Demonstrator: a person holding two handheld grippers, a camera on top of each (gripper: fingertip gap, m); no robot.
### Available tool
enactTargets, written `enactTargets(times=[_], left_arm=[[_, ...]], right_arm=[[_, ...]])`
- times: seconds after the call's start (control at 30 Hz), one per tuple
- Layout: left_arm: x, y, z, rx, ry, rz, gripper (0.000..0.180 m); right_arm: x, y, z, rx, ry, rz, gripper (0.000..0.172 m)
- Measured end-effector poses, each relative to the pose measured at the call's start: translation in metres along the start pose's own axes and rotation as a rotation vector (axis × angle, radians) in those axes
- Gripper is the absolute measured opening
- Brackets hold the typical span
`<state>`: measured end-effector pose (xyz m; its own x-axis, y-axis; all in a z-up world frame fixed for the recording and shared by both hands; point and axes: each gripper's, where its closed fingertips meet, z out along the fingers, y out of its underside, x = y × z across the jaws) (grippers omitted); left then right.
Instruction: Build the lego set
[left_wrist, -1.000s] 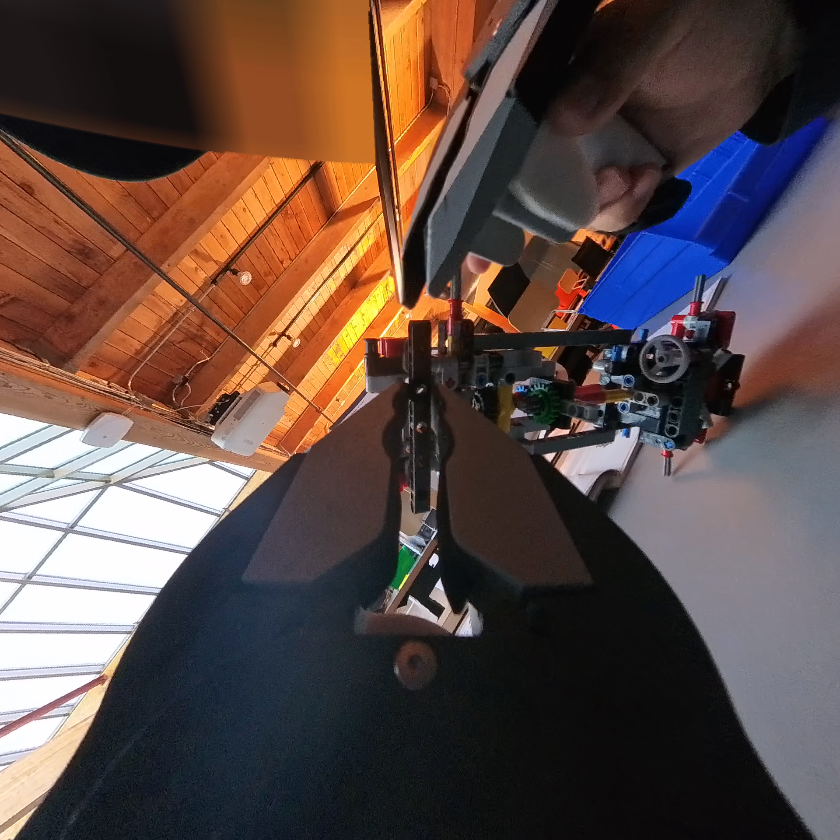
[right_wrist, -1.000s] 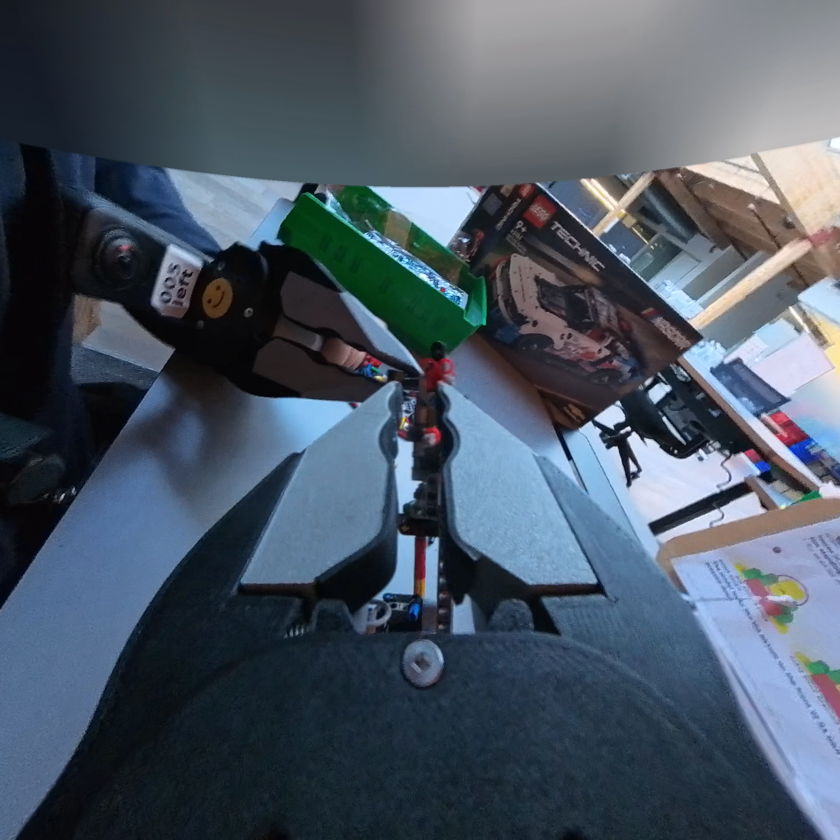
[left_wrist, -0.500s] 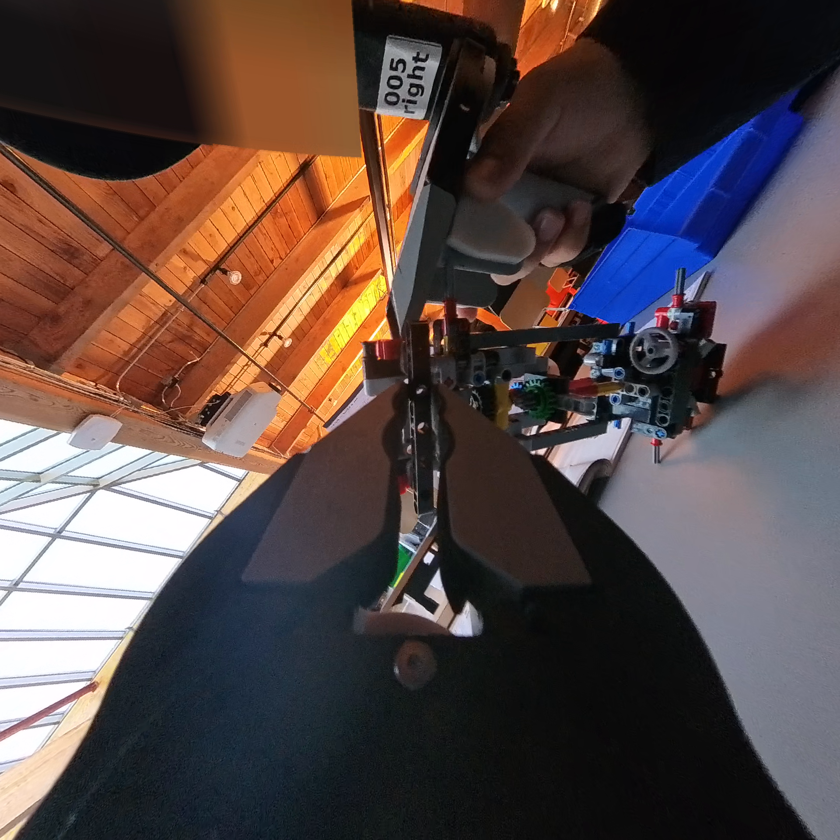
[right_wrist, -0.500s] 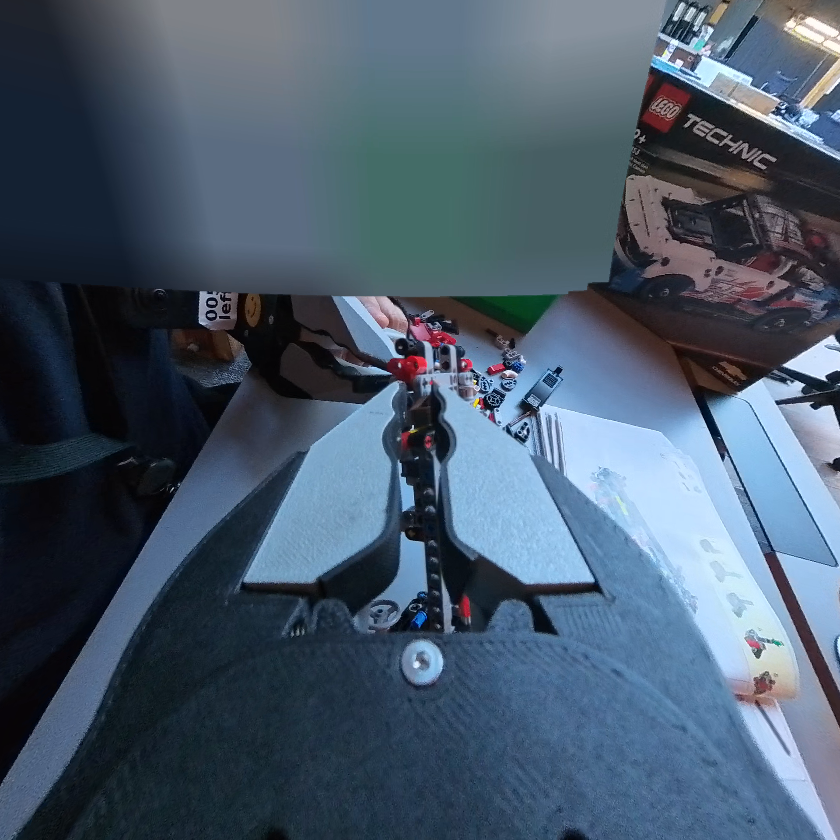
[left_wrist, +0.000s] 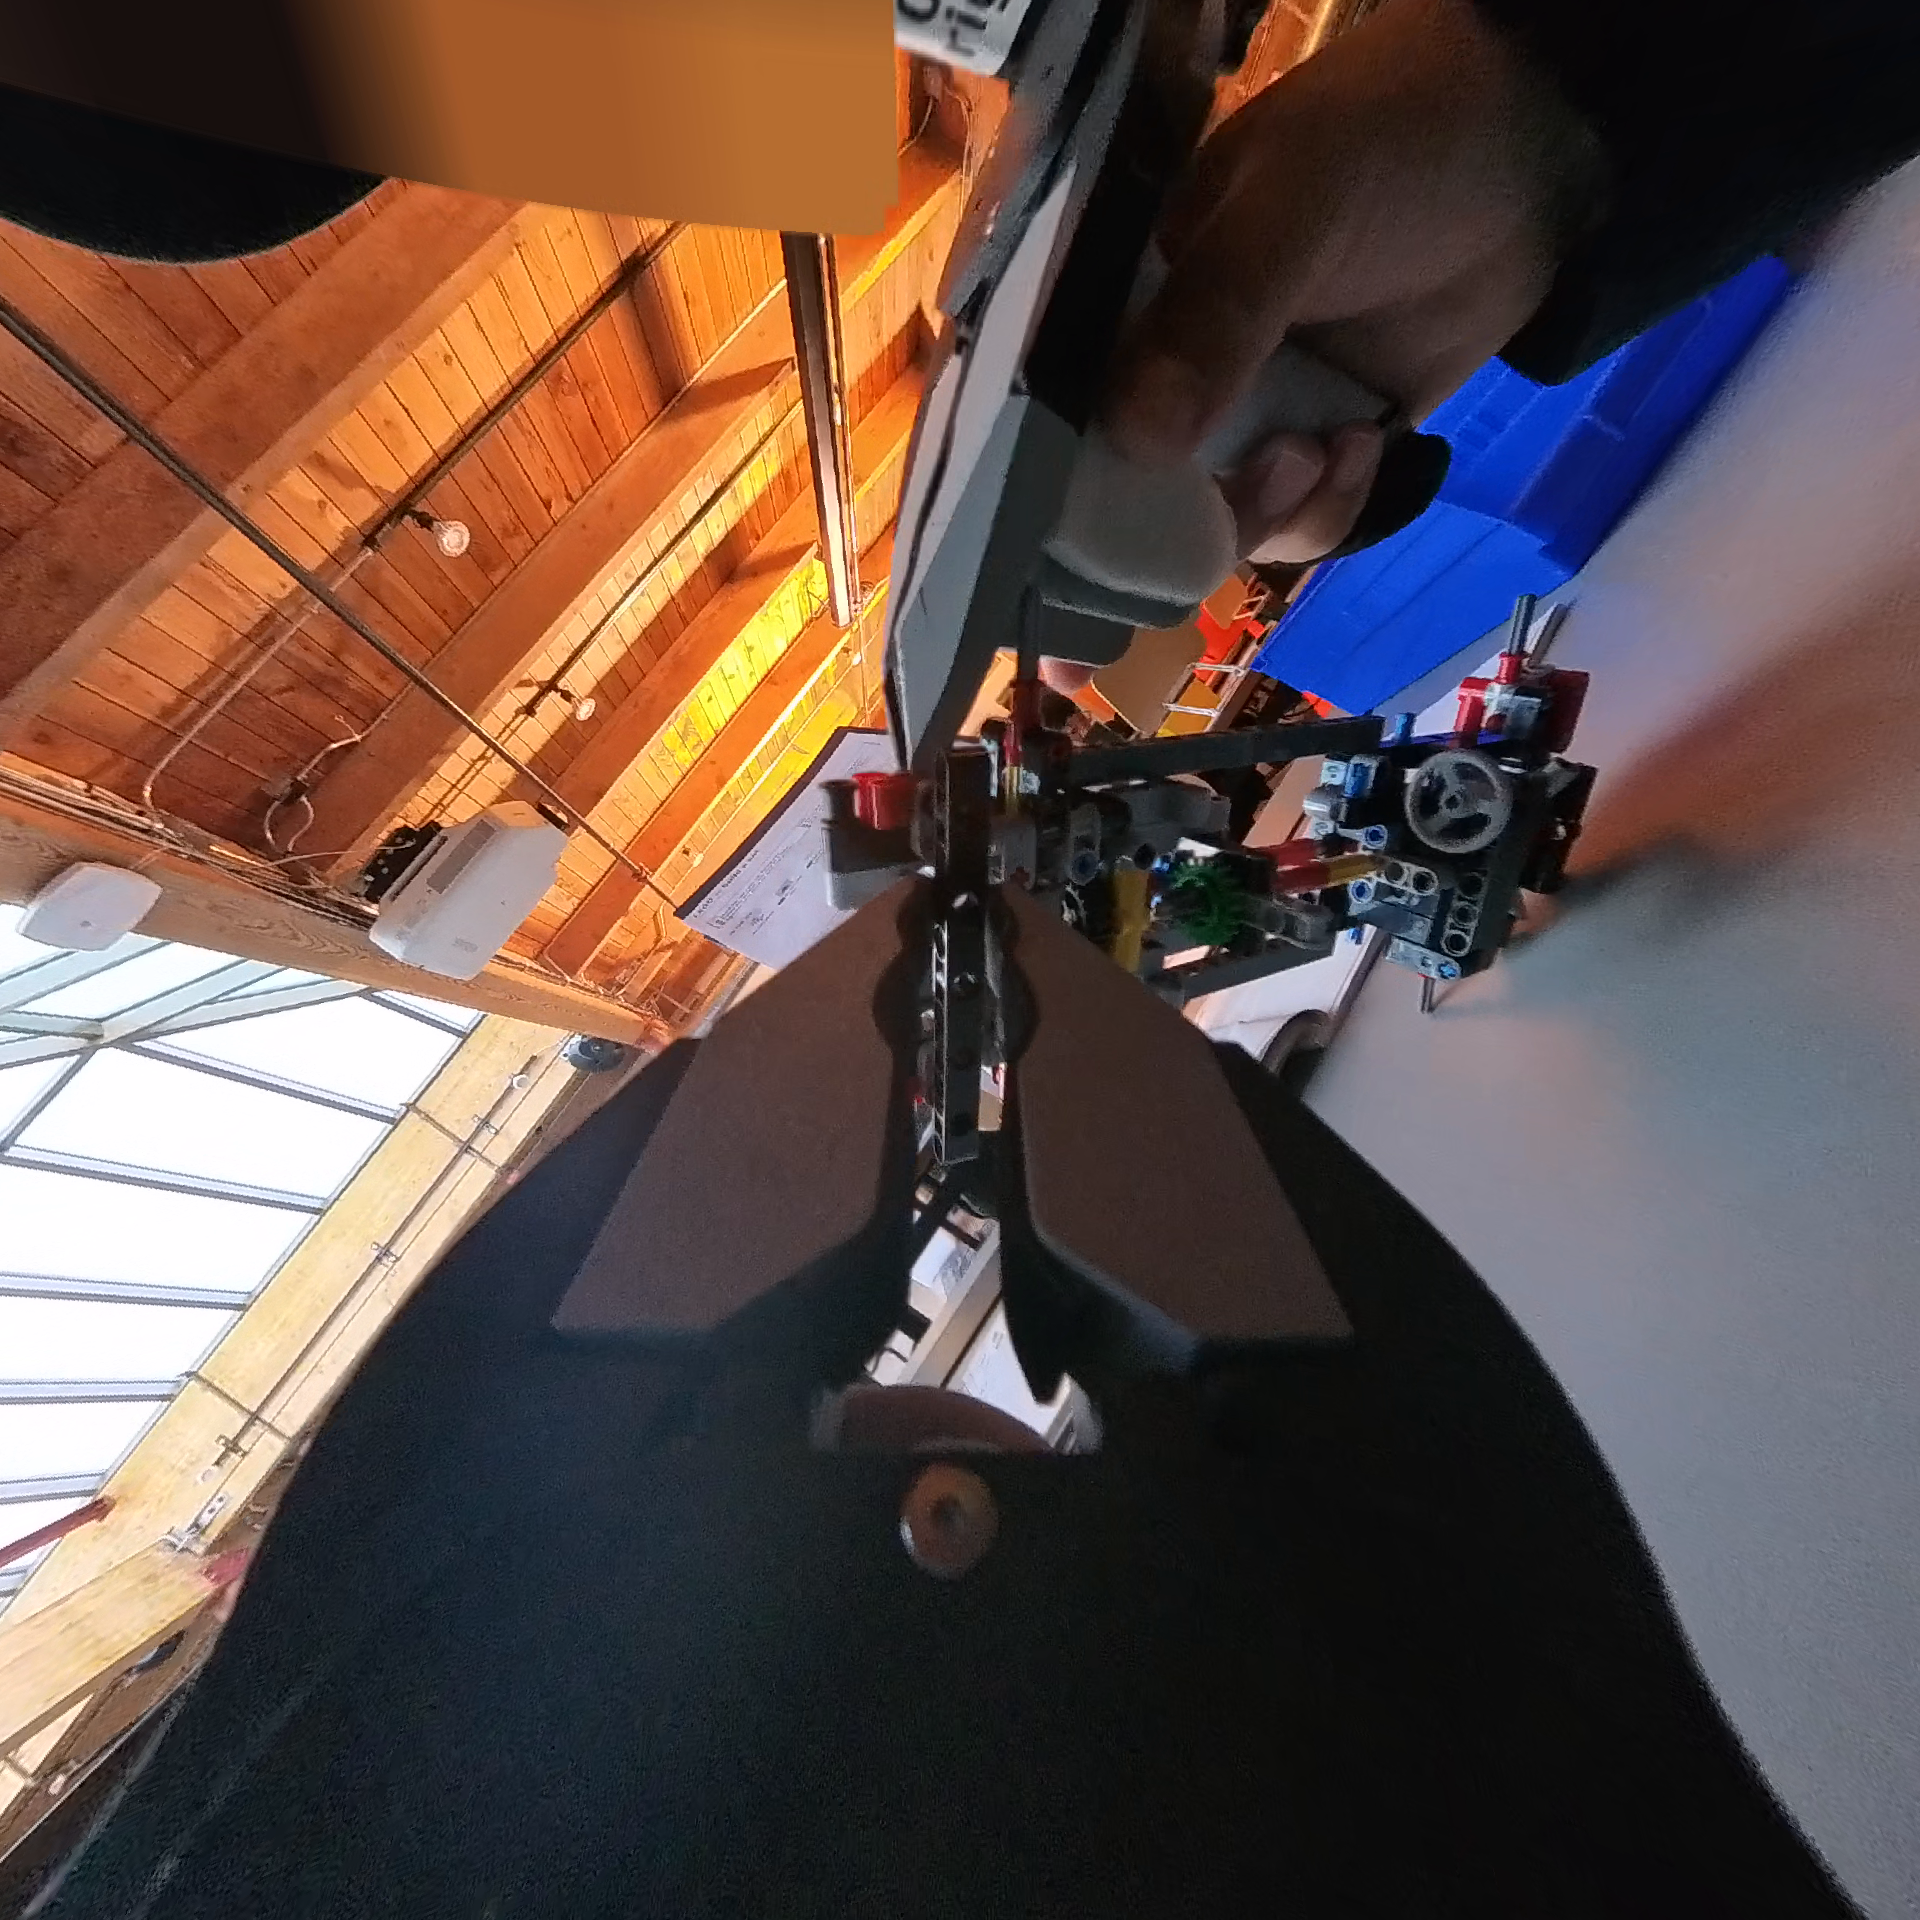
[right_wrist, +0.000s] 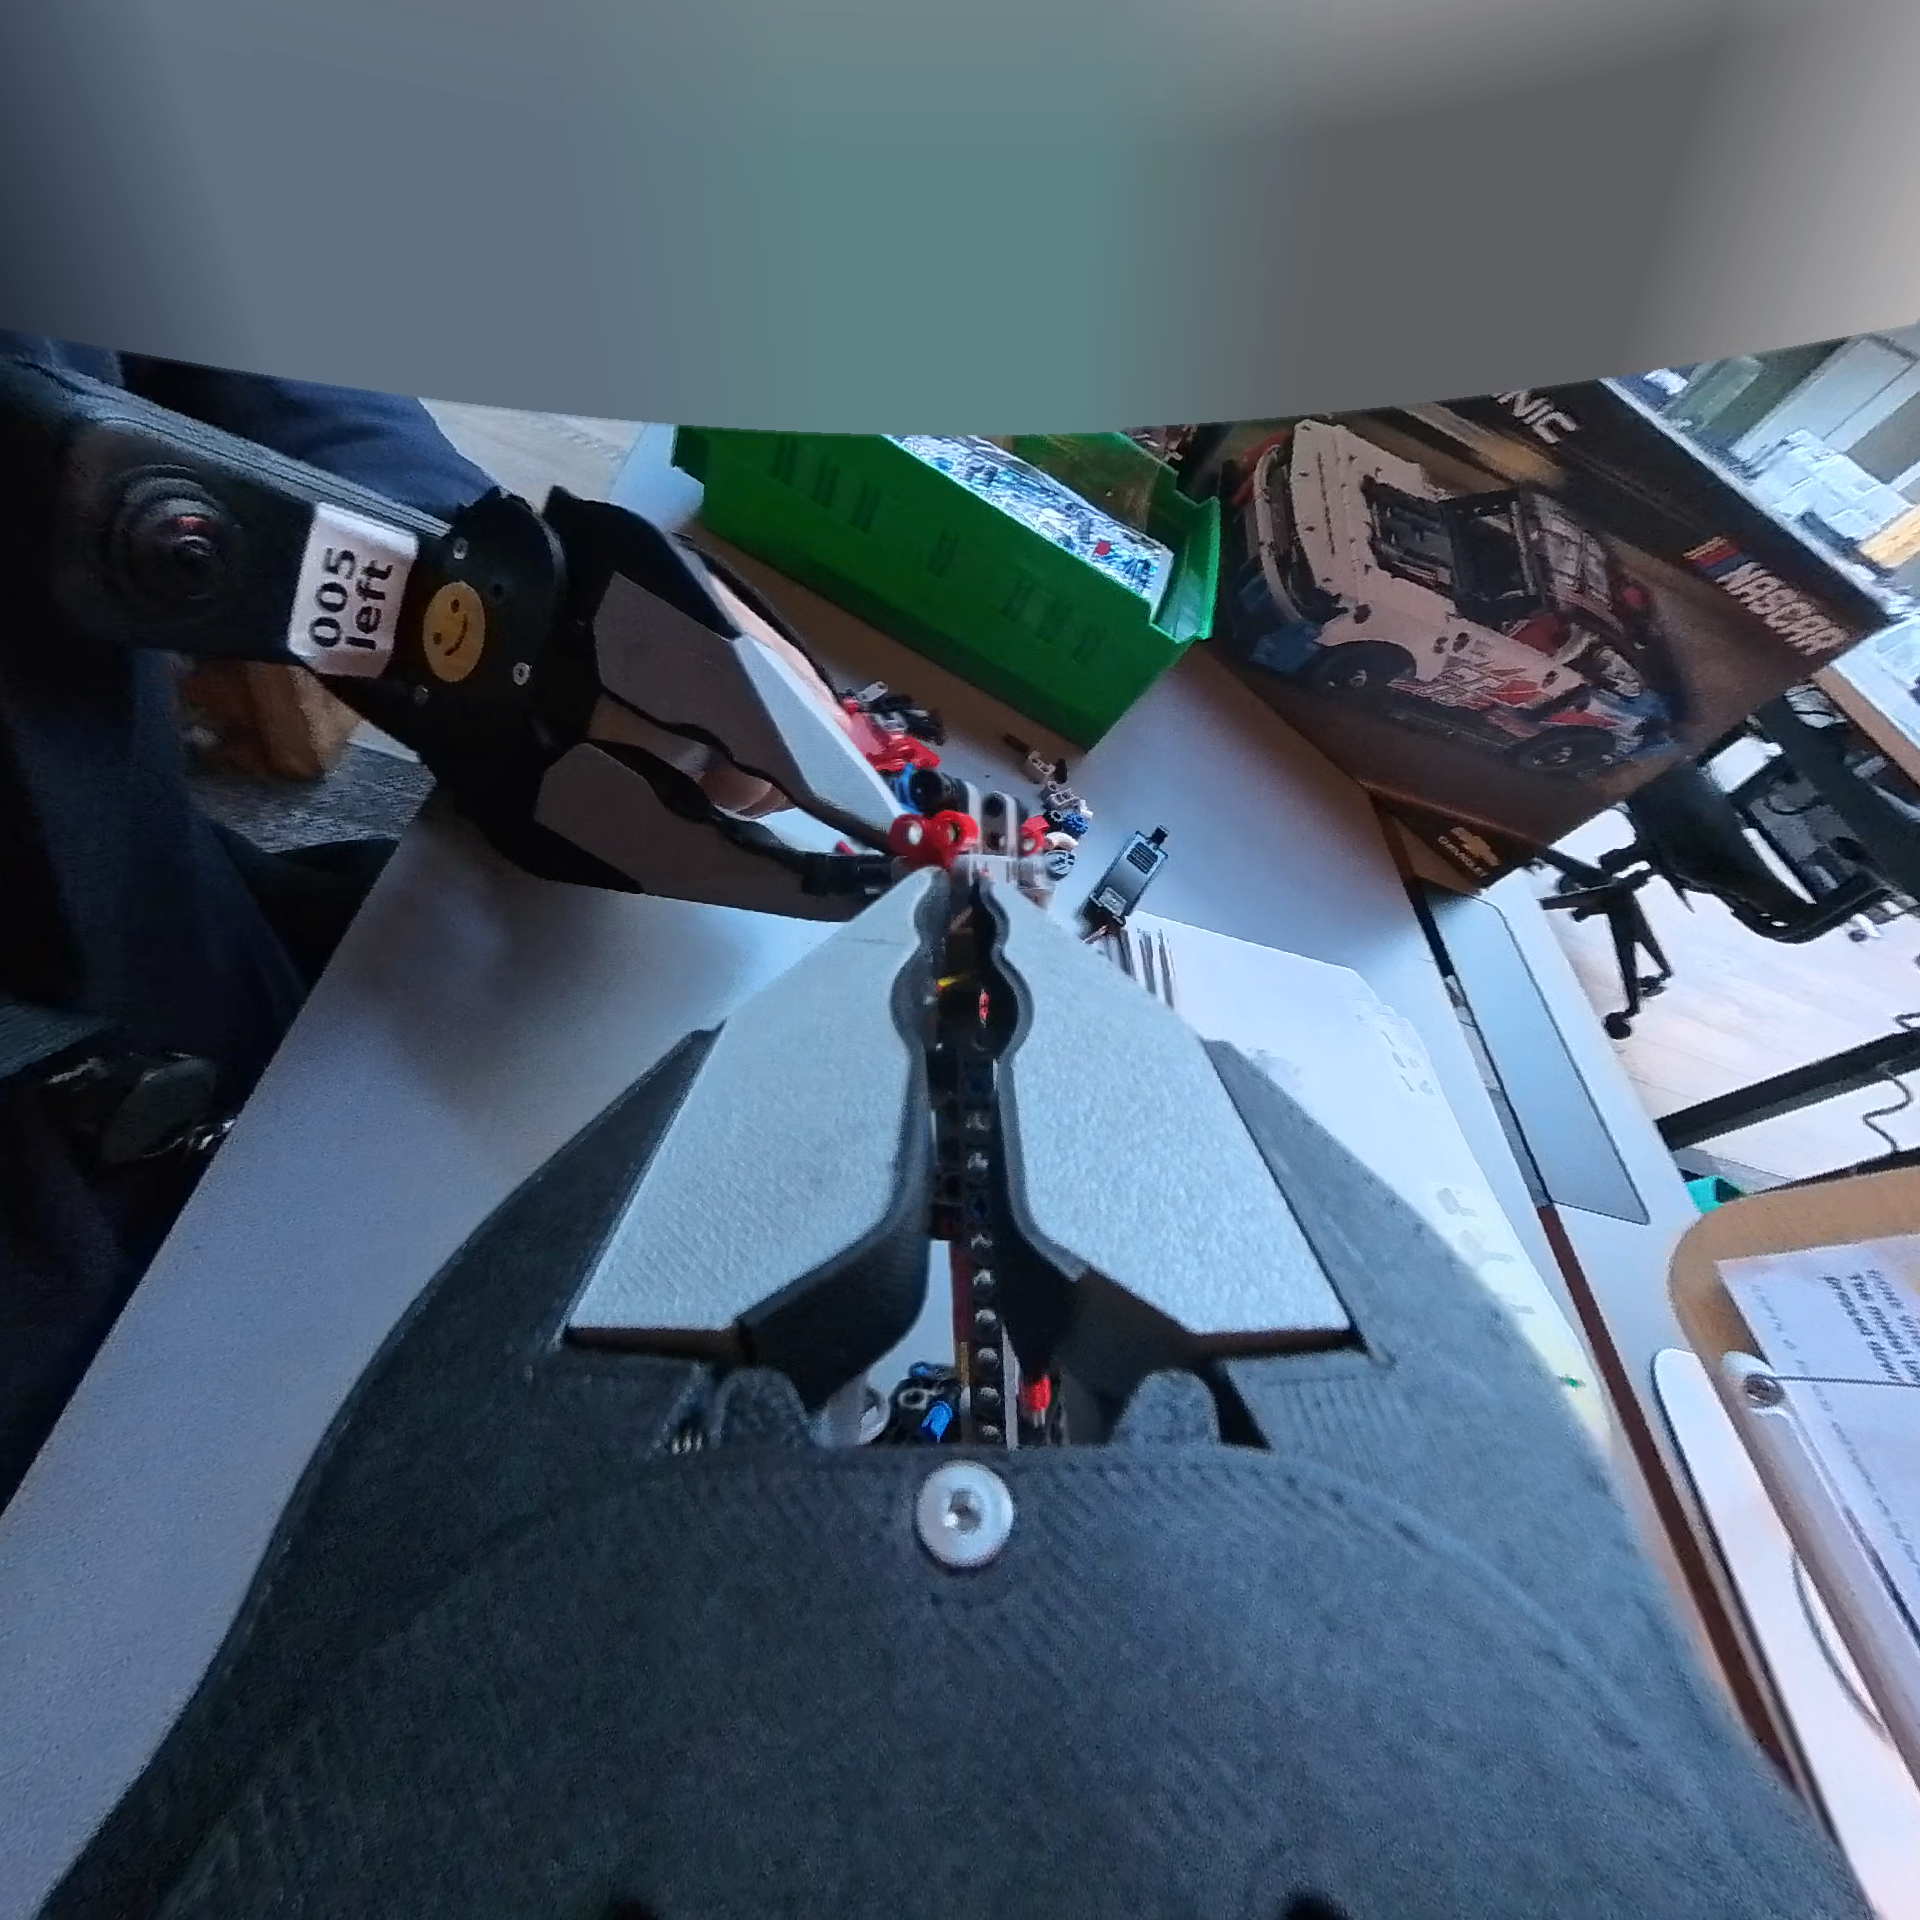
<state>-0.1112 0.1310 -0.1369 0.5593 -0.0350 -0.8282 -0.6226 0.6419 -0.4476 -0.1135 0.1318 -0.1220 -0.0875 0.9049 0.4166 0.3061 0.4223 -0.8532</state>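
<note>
My left gripper (left_wrist: 961, 883) is shut on a black holed beam (left_wrist: 956, 987) at one end of a building-brick vehicle chassis (left_wrist: 1455, 831) and holds it off the grey table (left_wrist: 1714, 1039). My right gripper (right_wrist: 961, 883) is shut, and its tips meet at the top of the same model beside a red connector (right_wrist: 930, 831). The model's long black beam (right_wrist: 977, 1143) shows through the hollow behind the tips. I cannot tell whether anything is pinched there. In the left wrist view the right gripper (left_wrist: 935, 727), held by a hand (left_wrist: 1351, 260), comes down onto the model. The left gripper (right_wrist: 883, 831) also shows in the right wrist view.
A green bin (right_wrist: 935, 582) and a printed car box (right_wrist: 1507, 603) stand at the far side of the table. Loose small parts (right_wrist: 1049, 810) and a white instruction booklet (right_wrist: 1299, 1039) lie beyond the grippers. A blue bin (left_wrist: 1507, 540) stands behind the model. Left and right tips are no more than a few centimetres apart.
My right gripper's fingers have closed from a clear gap to tips touching at the model's top, and its view has swung. My left gripper keeps its hold on the black beam.
</note>
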Motion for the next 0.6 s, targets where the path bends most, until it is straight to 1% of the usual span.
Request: enactTargets(times=[0.2,0.37,0.4,0.47,0.53,0.6], left_arm=[[0.0024,0.0012,-0.0010,-0.013,0.010,-0.005,0.005],[0.0020,0.0041,-0.0003,-0.022,0.002,-0.008,0.007],[0.0014,0.0035,0.0003,-0.017,-0.003,-0.014,0.007],[0.0013,0.0001,0.0009,0.005,-0.010,-0.010,0.008],[0.0023,0.0018,0.0012,-0.004,-0.007,-0.004,0.008],[0.0020,0.0039,0.0011,-0.016,-0.007,-0.010,0.007]], right_arm=[[-0.0010,0.0014,0.0010,0.001,0.018,-0.005,0.000],[-0.0007,0.0005,0.0008,-0.002,0.071,-0.065,0.001],[-0.0066,-0.0007,0.0004,0.015,0.041,-0.078,0.018],[-0.0085,-0.0002,0.0009,0.025,0.037,-0.064,0.018],[-0.0081,0.0012,0.0022,0.020,0.051,-0.065,0.018],[-0.0063,0.0022,0.0042,0.003,0.105,-0.108,0.017]])
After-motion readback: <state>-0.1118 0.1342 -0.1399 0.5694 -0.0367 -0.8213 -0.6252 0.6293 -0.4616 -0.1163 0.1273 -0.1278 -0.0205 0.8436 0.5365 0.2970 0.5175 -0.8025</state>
